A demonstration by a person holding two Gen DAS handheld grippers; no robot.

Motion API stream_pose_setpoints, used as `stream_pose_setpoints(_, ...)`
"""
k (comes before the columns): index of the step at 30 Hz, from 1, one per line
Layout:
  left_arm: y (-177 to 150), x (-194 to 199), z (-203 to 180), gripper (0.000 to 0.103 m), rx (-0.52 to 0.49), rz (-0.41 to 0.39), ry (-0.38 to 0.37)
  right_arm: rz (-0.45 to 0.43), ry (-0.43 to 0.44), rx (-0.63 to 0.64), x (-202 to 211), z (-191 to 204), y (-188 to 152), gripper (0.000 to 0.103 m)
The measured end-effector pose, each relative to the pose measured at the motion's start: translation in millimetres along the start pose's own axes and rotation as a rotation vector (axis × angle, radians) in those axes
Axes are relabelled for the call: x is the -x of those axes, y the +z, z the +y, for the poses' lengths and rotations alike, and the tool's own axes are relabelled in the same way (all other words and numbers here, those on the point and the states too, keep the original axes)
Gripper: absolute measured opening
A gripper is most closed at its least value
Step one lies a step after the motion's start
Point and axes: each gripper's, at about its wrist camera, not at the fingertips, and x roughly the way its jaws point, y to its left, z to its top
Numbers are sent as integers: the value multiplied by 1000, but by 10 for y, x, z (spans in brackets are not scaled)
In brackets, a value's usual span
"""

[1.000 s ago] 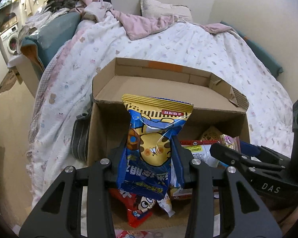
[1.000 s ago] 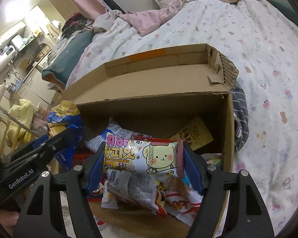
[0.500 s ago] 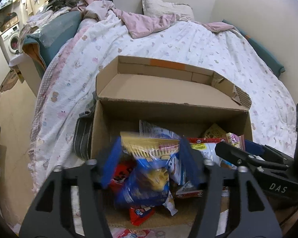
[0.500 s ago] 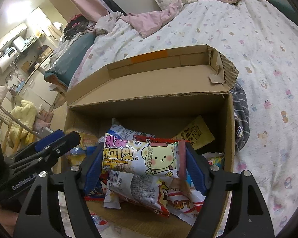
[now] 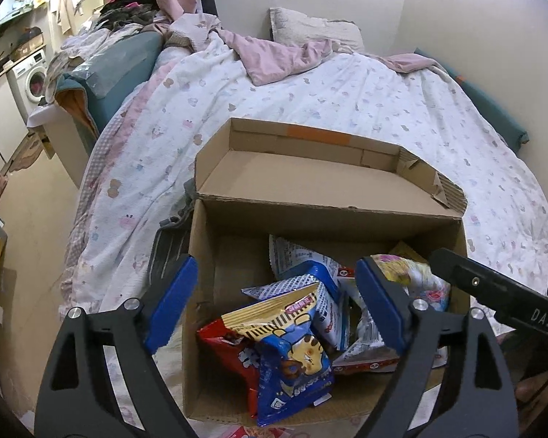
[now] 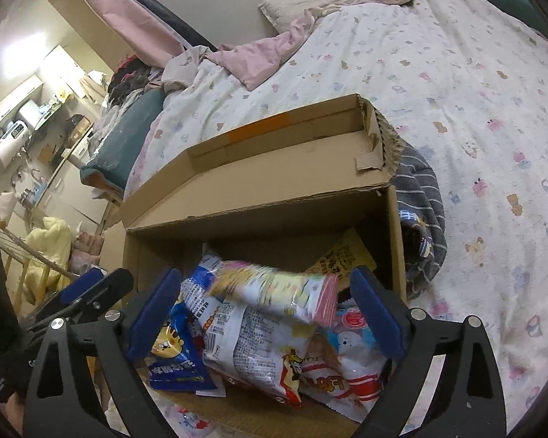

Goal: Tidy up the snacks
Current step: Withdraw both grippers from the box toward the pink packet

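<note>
An open cardboard box [image 5: 328,215] stands against the bed and holds several snack packets. In the left wrist view my left gripper [image 5: 276,306] is open above the box and its jaws are still opening. The blue cartoon snack bag [image 5: 292,361] lies loose in the box below them, touching neither pad. In the right wrist view my right gripper [image 6: 265,314] is open too, jaws still opening. The yellow-and-pink cookie packet [image 6: 274,288] is blurred between the pads, free of both, over the other packets. The blue cartoon snack bag [image 6: 171,357] lies at the left.
The box's lid flap [image 5: 310,171] stands open behind it. A bed with a white patterned duvet [image 5: 347,102] and pink blanket lies beyond. A grey striped cloth [image 6: 420,211] is wedged at the box's right wall. The other gripper [image 5: 493,288] is close on the right.
Both grippers opened. The blue bag, held upright by the left gripper, dropped into the box. The cookie packet slipped free of the right gripper's pads and is falling.
</note>
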Motion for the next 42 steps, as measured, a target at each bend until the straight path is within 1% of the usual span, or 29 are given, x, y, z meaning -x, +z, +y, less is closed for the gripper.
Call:
stream_pose_setpoints(4,-21,14,32,86,2,0,0,6,-12,-3,6,-17,-5,96)
stream_pose_setpoints(10,-67,69,56,86,-3,-6,14,-16,-15,12,136,-1,-37,96)
stream_pose_setpoints(21,-298,373,193,86,11,-6,10,-15,-18,18,400,68,-298,96)
stream_pose_setpoints(24,-369,467,295,86,14,-6,16,4,-23,0,434,41,-443,96)
stream_pose_setpoints(27,-455,524,452,86,38,10,14,49,-6,-30,423,38,-605,96)
stream_pose_setpoints(29,-511,525,575,86,62,35,1,82,-4,-30,396,70,-740,96)
stream_pose_setpoints(32,-614,499,765,86,87,100,32,146,23,-54,328,106,-949,96)
stream_pose_setpoints(35,-717,499,914,86,133,142,33,209,41,-68,227,175,-1159,96)
stream_pose_setpoints(37,-805,490,966,86,143,175,34,259,52,-69,106,236,-1286,96)
stream_pose_setpoints(38,-842,484,971,86,134,189,30,287,47,-58,28,274,-1335,96)
stream_pose_setpoints(39,-896,465,949,86,103,212,30,311,35,-41,-49,315,-1375,96)
stream_pose_setpoints(42,-1078,328,807,86,-15,297,12,333,-18,2,-171,371,-1448,96)
